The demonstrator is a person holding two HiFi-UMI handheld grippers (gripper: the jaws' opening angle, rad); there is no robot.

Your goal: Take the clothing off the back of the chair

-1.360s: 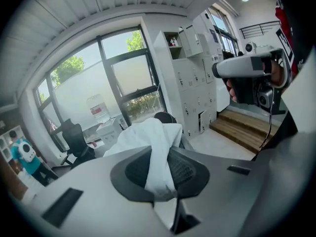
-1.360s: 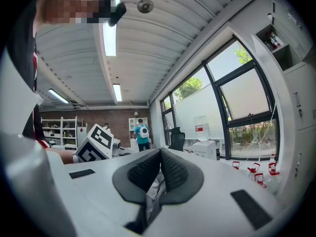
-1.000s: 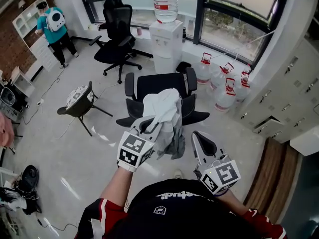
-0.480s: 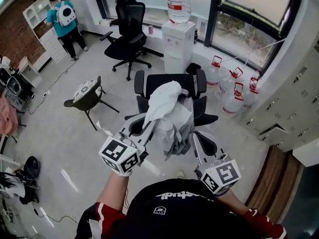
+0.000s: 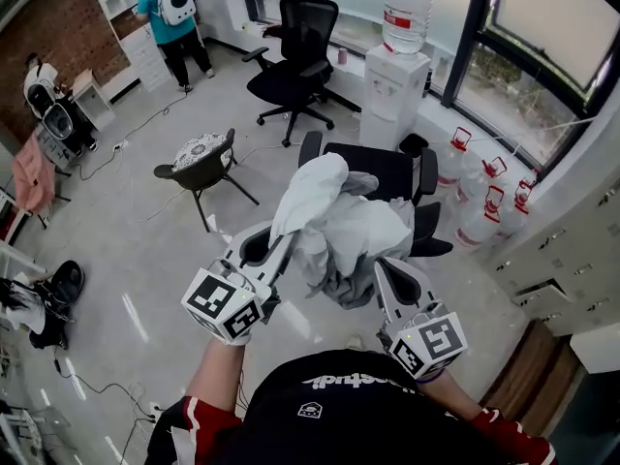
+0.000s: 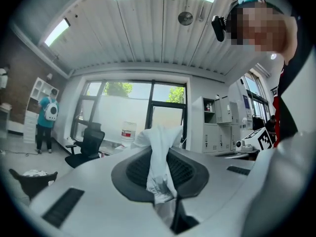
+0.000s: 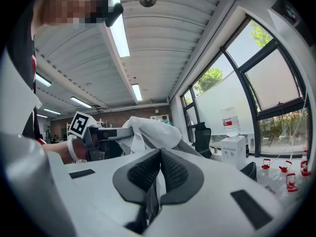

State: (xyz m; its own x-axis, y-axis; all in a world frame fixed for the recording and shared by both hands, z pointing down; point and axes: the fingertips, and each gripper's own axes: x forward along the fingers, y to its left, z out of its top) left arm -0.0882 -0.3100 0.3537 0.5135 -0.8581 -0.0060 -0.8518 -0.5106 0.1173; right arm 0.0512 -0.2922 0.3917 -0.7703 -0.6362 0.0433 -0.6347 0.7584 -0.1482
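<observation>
Left tool [image 5: 274, 252] held level, forearm extended, clamped on white clothing [image 5: 334, 216]; right tool [image 5: 395, 277] level alongside, jaws together.

water dispenser [image 5: 395, 80] | second office chair [image 5: 295, 61]: left of dispenser | water jugs [image 5: 481, 211]: on floor [image 5: 126, 231] | person [image 5: 174, 13]: far left
</observation>
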